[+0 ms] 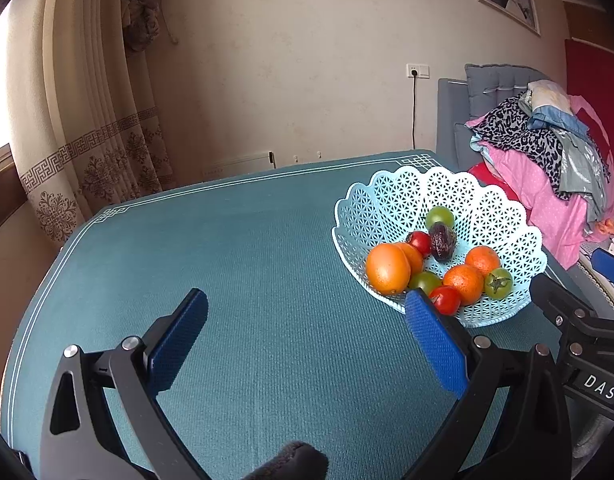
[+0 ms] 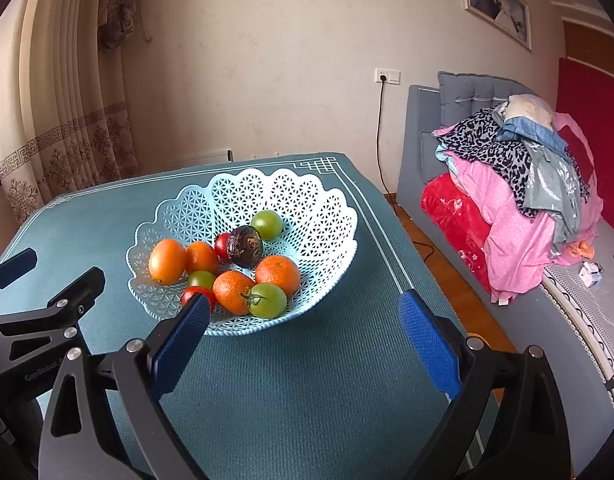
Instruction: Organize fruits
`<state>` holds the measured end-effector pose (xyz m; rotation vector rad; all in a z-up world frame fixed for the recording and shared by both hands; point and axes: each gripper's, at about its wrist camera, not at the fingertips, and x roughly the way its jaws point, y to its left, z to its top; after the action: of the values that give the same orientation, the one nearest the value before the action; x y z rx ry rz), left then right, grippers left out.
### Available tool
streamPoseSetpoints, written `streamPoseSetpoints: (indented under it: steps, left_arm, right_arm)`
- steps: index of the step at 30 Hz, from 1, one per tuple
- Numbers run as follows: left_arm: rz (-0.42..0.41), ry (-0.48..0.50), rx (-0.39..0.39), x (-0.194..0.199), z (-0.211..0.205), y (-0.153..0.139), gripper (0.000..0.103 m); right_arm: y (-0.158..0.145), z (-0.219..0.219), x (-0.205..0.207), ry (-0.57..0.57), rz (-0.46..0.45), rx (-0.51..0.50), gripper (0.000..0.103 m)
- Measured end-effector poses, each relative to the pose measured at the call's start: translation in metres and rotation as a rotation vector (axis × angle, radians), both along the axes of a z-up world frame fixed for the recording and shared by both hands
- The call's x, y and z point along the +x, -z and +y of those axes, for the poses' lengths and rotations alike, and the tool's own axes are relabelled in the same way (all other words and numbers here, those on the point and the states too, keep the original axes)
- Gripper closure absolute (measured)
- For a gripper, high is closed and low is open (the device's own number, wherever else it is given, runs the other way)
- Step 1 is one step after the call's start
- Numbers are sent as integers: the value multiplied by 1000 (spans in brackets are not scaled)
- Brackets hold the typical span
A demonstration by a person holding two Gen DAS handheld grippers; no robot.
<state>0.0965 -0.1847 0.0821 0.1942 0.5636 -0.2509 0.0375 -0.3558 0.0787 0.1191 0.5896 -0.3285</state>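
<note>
A light blue lattice basket stands on the teal table. It holds several fruits: oranges, red tomatoes, green tomatoes and a dark wrinkled fruit. My left gripper is open and empty, left of the basket above bare table. My right gripper is open and empty, just in front of the basket. Each gripper shows at the edge of the other's view.
A grey sofa piled with clothes stands right of the table. A curtain hangs at the left. A cord runs from a wall socket to the floor. The table's right edge is close to the basket.
</note>
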Motion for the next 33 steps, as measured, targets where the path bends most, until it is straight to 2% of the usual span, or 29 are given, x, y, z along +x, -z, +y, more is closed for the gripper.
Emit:
streamPoseSetpoints:
  steps: [16,23,26,29,33]
  left_arm:
    - [1,3,13,1,-2,1,3]
    - [-33,10,20,-5,-3,-1,3]
    - [-2,18,19,-5,-1,-1,3]
    - [47,-16,10,-5,14,1,3]
    - [94,-109,51,-16,53,10,3]
  right_arm:
    - [1,-2,0,2,5,1,9]
    - [5,-2,-1,9,12,8,9]
    - [11,-1,-3,8,27,21,9]
    - [19,4,-6,-7,46,47,9]
    - [33,25,-11,-70,91,109,9]
